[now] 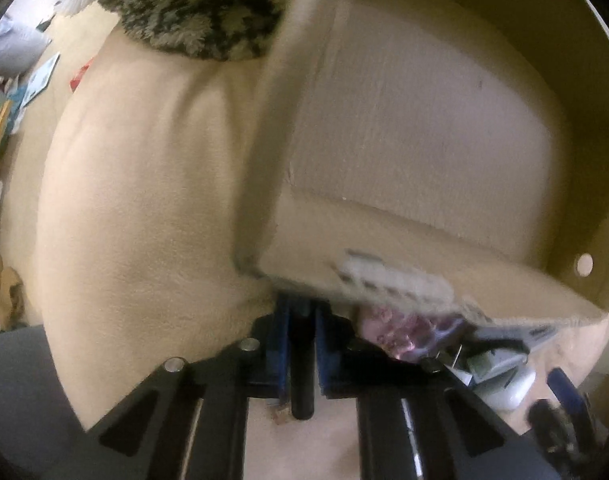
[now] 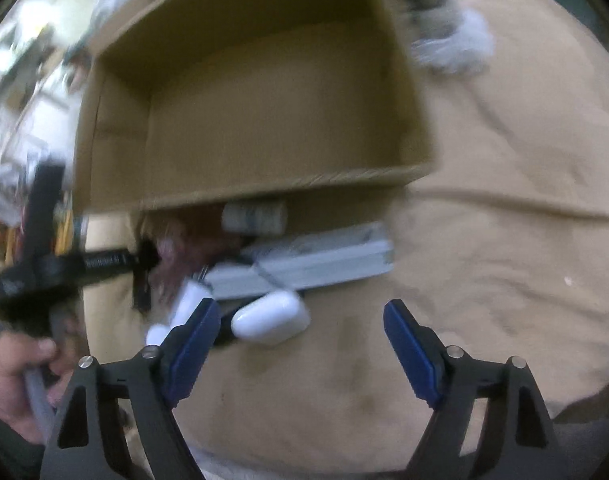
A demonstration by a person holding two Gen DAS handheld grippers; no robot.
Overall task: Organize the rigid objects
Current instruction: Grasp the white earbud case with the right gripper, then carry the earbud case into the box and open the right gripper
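Observation:
An open cardboard box point(image 2: 264, 120) lies on a tan blanket point(image 2: 504, 260); it also shows in the left wrist view point(image 1: 424, 140). My left gripper point(image 1: 302, 344) is shut on a black rod-like object point(image 1: 302, 376) just before the box's near corner. In the right wrist view the left gripper point(image 2: 144, 276) sits left of the pile. My right gripper point(image 2: 300, 344) is open and empty, just short of a white earbud case point(image 2: 270, 322). Behind the case lie a long grey-white box point(image 2: 304, 264), a small white cylinder point(image 2: 254, 216) and a pinkish item point(image 2: 184, 248).
A dark and pale fuzzy rug or cushion point(image 1: 192, 8) lies beyond the box. A crumpled white item point(image 2: 456, 44) sits at the far right of the box. Clutter and papers point(image 1: 36, 80) lie at the left edge. A hand point(image 2: 16, 372) holds the left gripper's handle.

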